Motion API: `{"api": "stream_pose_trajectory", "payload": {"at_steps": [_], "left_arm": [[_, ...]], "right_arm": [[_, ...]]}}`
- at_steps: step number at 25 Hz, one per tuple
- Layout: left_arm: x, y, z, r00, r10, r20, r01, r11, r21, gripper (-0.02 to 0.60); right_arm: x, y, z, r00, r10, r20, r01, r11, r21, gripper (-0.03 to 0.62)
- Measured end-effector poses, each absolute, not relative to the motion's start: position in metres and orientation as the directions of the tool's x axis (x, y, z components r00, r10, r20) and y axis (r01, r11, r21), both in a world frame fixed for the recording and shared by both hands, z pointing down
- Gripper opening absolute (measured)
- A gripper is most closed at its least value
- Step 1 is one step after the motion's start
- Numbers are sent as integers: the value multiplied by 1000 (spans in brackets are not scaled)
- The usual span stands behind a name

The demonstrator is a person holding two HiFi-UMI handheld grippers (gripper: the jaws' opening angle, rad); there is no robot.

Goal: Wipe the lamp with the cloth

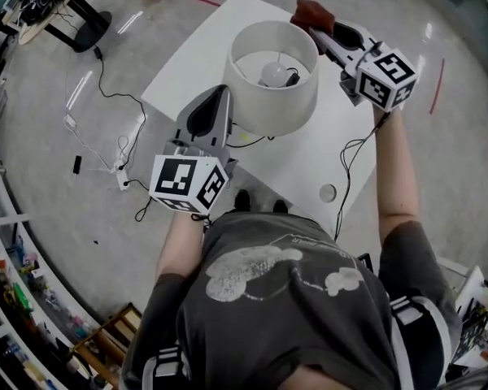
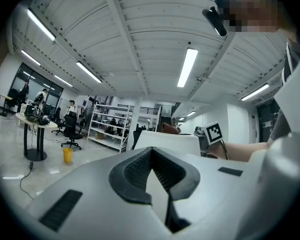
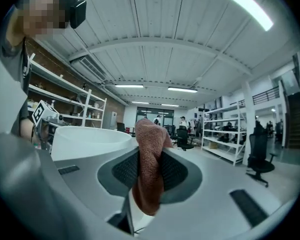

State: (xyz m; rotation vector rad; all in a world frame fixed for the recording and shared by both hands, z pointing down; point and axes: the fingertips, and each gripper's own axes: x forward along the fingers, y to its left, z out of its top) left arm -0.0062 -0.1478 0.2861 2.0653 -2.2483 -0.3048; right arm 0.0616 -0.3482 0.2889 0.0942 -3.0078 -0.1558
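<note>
A lamp with a white drum shade point(image 1: 272, 75) stands on the white table point(image 1: 197, 59); its bulb point(image 1: 274, 73) shows through the open top. My right gripper point(image 1: 317, 31) is held at the shade's far right rim, shut on a reddish-brown cloth point(image 1: 311, 11). In the right gripper view the cloth point(image 3: 150, 169) hangs between the jaws, with the shade point(image 3: 90, 140) to the left. My left gripper point(image 1: 219, 94) sits close by the shade's near left side, shut with nothing in it. The left gripper view looks over the shade's rim point(image 2: 167, 142) at the cloth point(image 2: 170, 128).
A black cord point(image 1: 346, 165) runs off the table's right edge. A small round disc point(image 1: 328, 192) lies near the front corner. Cables and a power strip point(image 1: 122, 177) trail over the floor on the left, with shelving point(image 1: 8, 283) beyond.
</note>
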Motion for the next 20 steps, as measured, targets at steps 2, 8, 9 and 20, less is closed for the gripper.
{"api": "stream_pose_trajectory", "payload": {"at_steps": [2,8,9,20], "left_arm": [[-7,-147,288,-112,-991,-75,-976,95,196,8],[0,-148,291,-145,-987,-64,-972,130,195,8],[0,-148,293,-150,-987,-60,-971,136,196,8],[2,-149,316,-188,-982,-17,-951,178,251,8]], "right_arm": [[56,-344,291,-991,-9,130,6,994,110,95],[54,-340,306,-983,88,161,104,990,94,95],[54,-340,310,-982,93,164,108,990,88,95],[76,-346,371,-973,38,230,38,999,-1,95]]}}
